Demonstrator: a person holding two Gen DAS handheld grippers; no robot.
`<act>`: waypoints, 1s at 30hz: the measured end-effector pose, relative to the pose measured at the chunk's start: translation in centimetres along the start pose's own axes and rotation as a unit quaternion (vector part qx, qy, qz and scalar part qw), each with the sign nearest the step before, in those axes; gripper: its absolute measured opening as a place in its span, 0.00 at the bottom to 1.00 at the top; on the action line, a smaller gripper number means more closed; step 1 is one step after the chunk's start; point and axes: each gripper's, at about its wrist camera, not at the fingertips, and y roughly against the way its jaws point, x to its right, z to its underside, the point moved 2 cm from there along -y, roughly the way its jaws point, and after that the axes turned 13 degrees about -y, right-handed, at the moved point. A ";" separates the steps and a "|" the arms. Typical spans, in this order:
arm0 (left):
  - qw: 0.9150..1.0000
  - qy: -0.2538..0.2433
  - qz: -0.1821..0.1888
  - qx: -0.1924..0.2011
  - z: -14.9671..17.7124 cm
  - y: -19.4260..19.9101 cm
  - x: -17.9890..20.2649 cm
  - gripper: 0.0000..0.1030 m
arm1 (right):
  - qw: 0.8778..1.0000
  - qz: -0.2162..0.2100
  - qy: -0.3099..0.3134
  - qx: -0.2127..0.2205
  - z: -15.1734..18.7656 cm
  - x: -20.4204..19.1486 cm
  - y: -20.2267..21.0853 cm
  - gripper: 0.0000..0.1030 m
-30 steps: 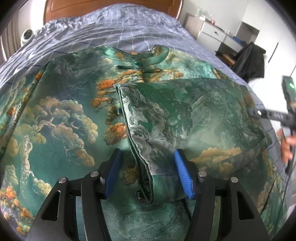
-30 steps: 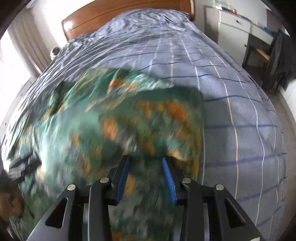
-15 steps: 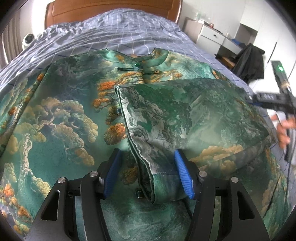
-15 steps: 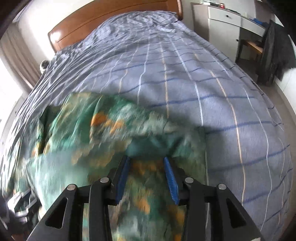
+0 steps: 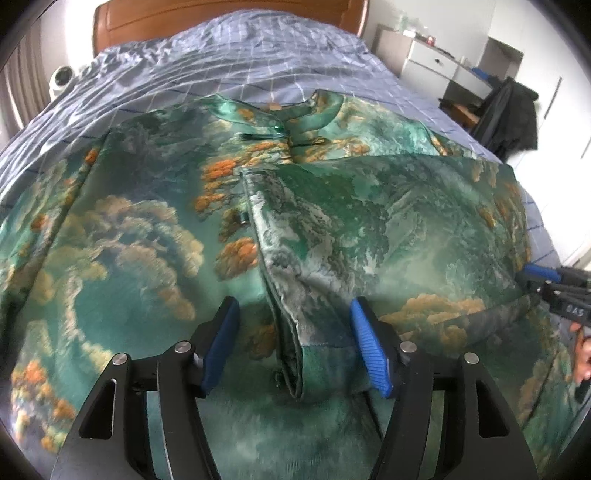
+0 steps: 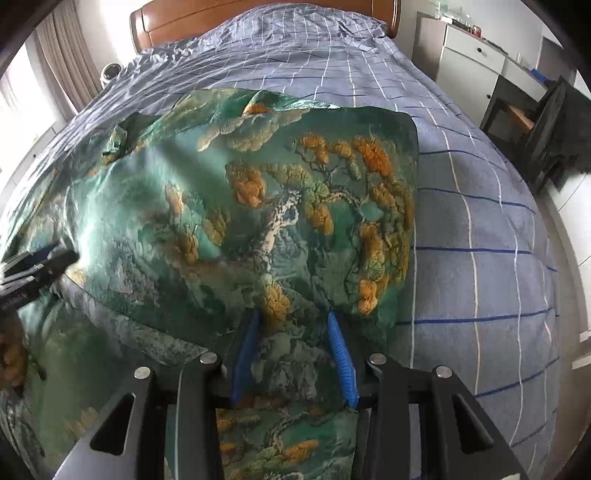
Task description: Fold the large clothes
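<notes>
A large green garment (image 5: 129,229) printed with orange trees and clouds lies spread on the bed, collar toward the headboard. Its right sleeve (image 5: 369,229) is folded across the chest, cuff end lying between the open jaws of my left gripper (image 5: 295,325). The right gripper (image 5: 543,275) shows at that view's right edge, at the garment's side fold. In the right wrist view the garment (image 6: 258,206) fills the left and middle, and my right gripper (image 6: 293,325) stands open over its side edge. The left gripper (image 6: 33,264) shows at the far left.
The blue checked bedspread (image 6: 480,221) lies bare to the garment's right and toward the wooden headboard (image 5: 184,18). A white cabinet (image 6: 472,62) and a chair with dark clothing (image 6: 554,125) stand beside the bed. A small white device (image 5: 61,77) sits near the headboard's left.
My right gripper has swung back down to the garment's right edge, and its view went from blurred to sharp. My left gripper has stayed open over the sleeve cuff.
</notes>
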 end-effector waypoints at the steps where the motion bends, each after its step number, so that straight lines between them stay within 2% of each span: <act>1: 1.000 0.005 -0.004 -0.003 0.1 0.6 -0.1 0.69 | 1.000 0.002 -0.002 -0.002 0.0 0.0 0.0 0.39; 4: 1.000 -0.004 -0.023 -0.008 0.7 2.6 -0.3 0.77 | 1.000 0.010 -0.021 -0.014 0.1 0.1 0.4 0.39; 9: 0.998 -0.025 -0.056 -0.005 2.1 5.9 -0.9 0.80 | 0.999 0.028 -0.022 -0.040 1.5 -0.8 3.1 0.41; 12: 0.997 -0.024 -0.073 0.002 3.0 7.7 -1.8 0.82 | 0.999 0.015 -0.023 -0.020 3.2 -1.5 5.6 0.51; 15: 0.995 -0.025 -0.096 0.010 3.9 9.3 -2.9 0.84 | 1.000 0.016 -0.001 0.001 5.4 -3.2 7.9 0.53; 19: 0.993 -0.016 -0.117 0.013 6.2 11.2 -5.6 0.91 | 1.000 0.005 0.020 0.022 8.3 -5.4 10.1 0.53; 22: 0.991 0.004 -0.133 -0.002 8.4 11.8 -8.8 0.91 | 0.999 -0.012 0.043 0.031 11.2 -7.3 11.4 0.53; 25: 0.988 0.049 -0.148 -0.024 10.9 12.1 -13.4 0.91 | 0.997 -0.024 0.071 0.027 14.2 -9.8 12.1 0.53; 30: 0.974 0.142 -0.175 -0.032 15.4 14.3 -21.2 0.91 | 0.992 -0.049 0.116 0.030 17.5 -13.5 13.7 0.53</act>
